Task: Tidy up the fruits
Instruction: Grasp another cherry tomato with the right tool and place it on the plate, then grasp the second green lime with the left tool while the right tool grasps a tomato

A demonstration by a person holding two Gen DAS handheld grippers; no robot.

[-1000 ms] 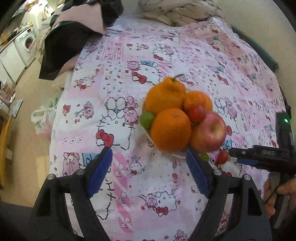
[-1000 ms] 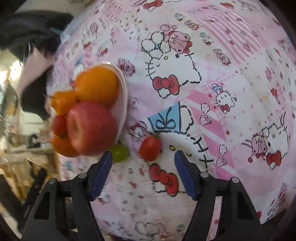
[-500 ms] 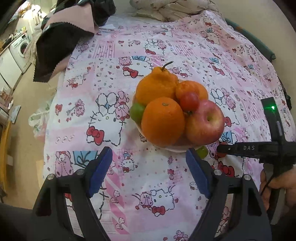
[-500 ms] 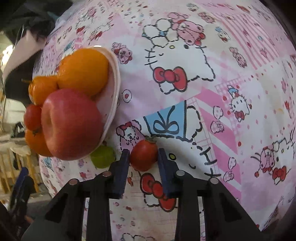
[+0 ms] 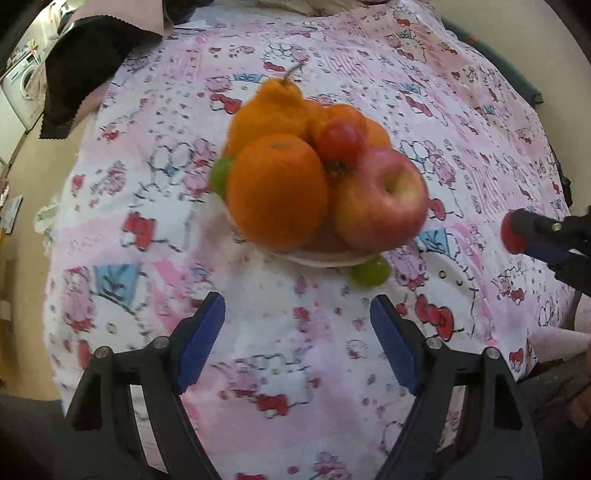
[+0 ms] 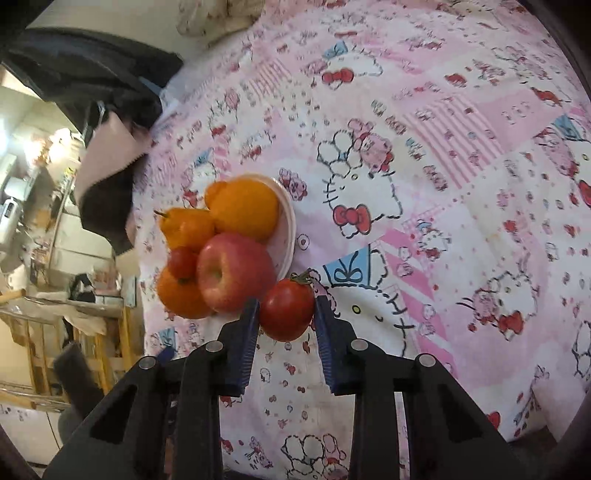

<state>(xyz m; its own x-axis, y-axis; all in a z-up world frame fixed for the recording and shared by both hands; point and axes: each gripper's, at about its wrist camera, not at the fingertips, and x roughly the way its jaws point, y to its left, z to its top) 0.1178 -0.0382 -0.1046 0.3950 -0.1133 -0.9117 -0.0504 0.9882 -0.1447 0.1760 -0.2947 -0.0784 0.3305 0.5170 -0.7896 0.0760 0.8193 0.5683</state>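
Observation:
A white plate (image 5: 325, 259) on the pink patterned cloth holds oranges (image 5: 277, 190), a bumpy tangerine (image 5: 271, 110), a red apple (image 5: 380, 205), a small tomato (image 5: 340, 142) and a green fruit (image 5: 220, 175). Another green fruit (image 5: 369, 272) lies on the cloth by the plate's near rim. My right gripper (image 6: 285, 314) is shut on a red tomato (image 6: 286, 310), lifted above the cloth right of the plate (image 6: 286, 225); it also shows in the left wrist view (image 5: 517, 232). My left gripper (image 5: 297, 339) is open and empty, in front of the plate.
Dark and pink cloths (image 5: 85, 62) lie at the far left corner of the table. A crumpled cloth (image 6: 210, 18) sits at the far end. Beyond the left edge are the floor and a washing machine (image 5: 22, 85). Wooden furniture (image 6: 55, 332) stands beside the table.
My right gripper closed on the red tomato beside the plate and lifted it off the cloth. My left gripper moved closer to the plate, still open.

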